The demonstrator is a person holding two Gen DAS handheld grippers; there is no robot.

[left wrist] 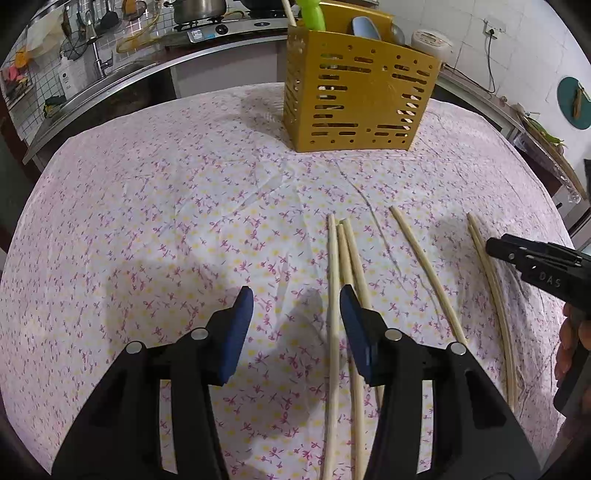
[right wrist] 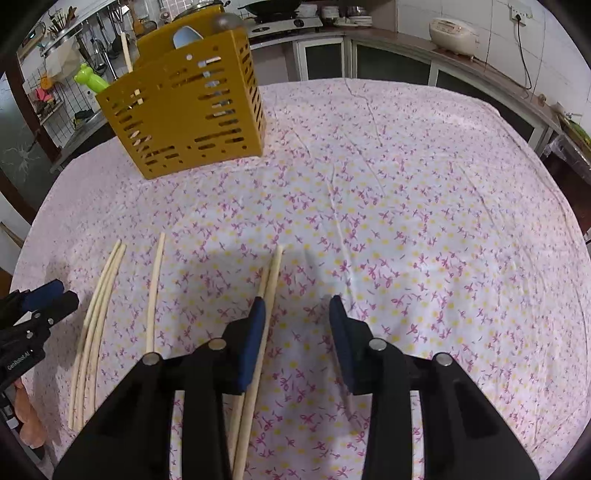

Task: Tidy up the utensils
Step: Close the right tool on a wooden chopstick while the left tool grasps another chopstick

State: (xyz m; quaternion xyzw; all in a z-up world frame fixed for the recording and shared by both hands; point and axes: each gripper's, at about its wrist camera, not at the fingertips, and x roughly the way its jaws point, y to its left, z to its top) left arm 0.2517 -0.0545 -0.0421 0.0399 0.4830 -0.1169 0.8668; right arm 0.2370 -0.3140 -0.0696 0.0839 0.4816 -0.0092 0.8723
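Observation:
Several pale wooden chopsticks lie on the floral tablecloth: a bundle of three [left wrist: 341, 280], a single one [left wrist: 424, 269] and a pair [left wrist: 491, 280]. A yellow slotted utensil holder [left wrist: 354, 92] stands at the far side, with a green handle and spoons in it. My left gripper [left wrist: 297, 295] is open and empty, its right finger over the bundle of three. My right gripper [right wrist: 297, 306] is open and empty, its left finger over the pair [right wrist: 267, 295]. The holder [right wrist: 184, 110] also shows in the right wrist view, as do the bundle [right wrist: 99, 306] and the single one [right wrist: 155, 291].
The right gripper [left wrist: 535, 262] shows at the right edge of the left wrist view; the left gripper [right wrist: 40, 302] shows at the left edge of the right wrist view. Kitchen counters, a stove with a pot [left wrist: 199, 11] and a rice cooker [right wrist: 452, 31] surround the table.

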